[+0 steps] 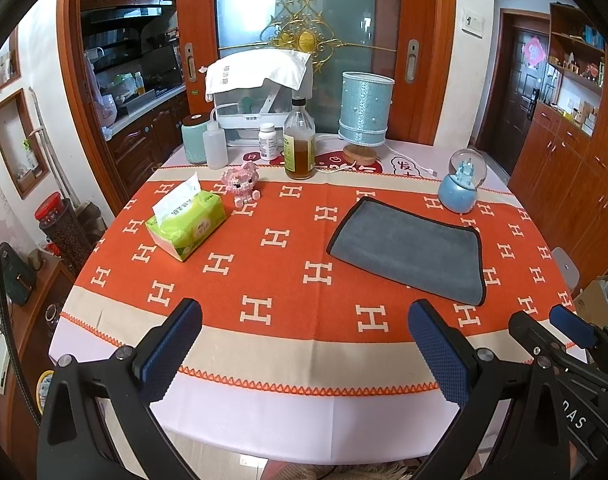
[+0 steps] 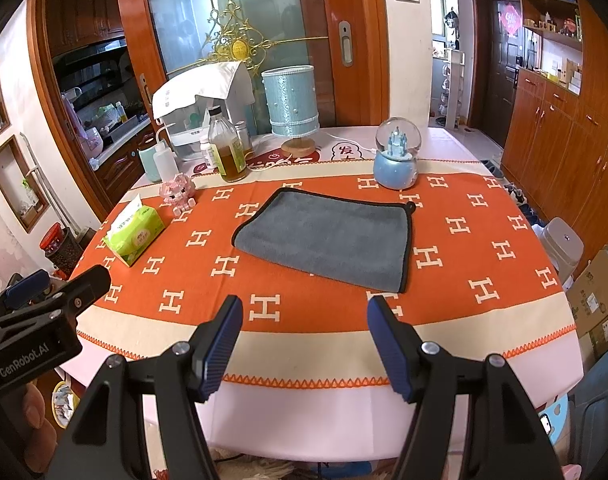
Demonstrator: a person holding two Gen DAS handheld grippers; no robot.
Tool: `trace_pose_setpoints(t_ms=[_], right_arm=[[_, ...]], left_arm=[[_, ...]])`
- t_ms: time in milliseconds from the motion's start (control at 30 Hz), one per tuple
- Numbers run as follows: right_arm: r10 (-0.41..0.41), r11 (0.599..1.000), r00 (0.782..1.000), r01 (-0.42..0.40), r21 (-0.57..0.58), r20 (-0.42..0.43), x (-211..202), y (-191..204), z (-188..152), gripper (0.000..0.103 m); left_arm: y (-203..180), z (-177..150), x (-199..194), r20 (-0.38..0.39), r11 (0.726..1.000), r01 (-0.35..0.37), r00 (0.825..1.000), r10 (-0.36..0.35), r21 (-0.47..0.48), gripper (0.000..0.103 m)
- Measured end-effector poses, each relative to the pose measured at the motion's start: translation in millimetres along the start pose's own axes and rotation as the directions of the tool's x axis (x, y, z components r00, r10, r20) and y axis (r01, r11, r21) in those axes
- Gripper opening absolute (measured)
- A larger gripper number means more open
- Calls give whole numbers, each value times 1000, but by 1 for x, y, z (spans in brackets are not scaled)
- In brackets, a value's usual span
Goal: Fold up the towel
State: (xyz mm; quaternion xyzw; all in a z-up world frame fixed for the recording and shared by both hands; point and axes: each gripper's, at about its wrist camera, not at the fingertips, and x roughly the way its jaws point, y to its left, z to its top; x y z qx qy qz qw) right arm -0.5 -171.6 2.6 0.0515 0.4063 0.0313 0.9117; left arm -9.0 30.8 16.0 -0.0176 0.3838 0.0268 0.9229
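Observation:
A grey towel (image 1: pixel 407 248) with black trim lies flat on the orange tablecloth (image 1: pixel 288 280), right of centre; in the right wrist view the towel (image 2: pixel 323 236) is straight ahead. My left gripper (image 1: pixel 304 344) is open and empty, above the table's near edge, short of the towel and to its left. My right gripper (image 2: pixel 304 340) is open and empty, above the near edge, just short of the towel's near side. The right gripper also shows in the left wrist view (image 1: pixel 551 328), and the left gripper in the right wrist view (image 2: pixel 60 284).
A green tissue pack (image 1: pixel 186 224), a pink brick pig (image 1: pixel 244 184), an oil bottle (image 1: pixel 299 144), a blue lamp (image 1: pixel 365 114) and a blue snow globe (image 1: pixel 461 182) stand along the table's left and far side. Cardboard boxes (image 2: pixel 595 292) sit right of the table.

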Motion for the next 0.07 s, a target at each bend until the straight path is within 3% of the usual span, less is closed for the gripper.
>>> trace_pose_setpoints(t_ms=[67], right_arm=[[1,1000,1000,-1,1,0,0,1,-1,65]], left_arm=[[0,-1,0,0,1000,1,1000,-1,1,102]])
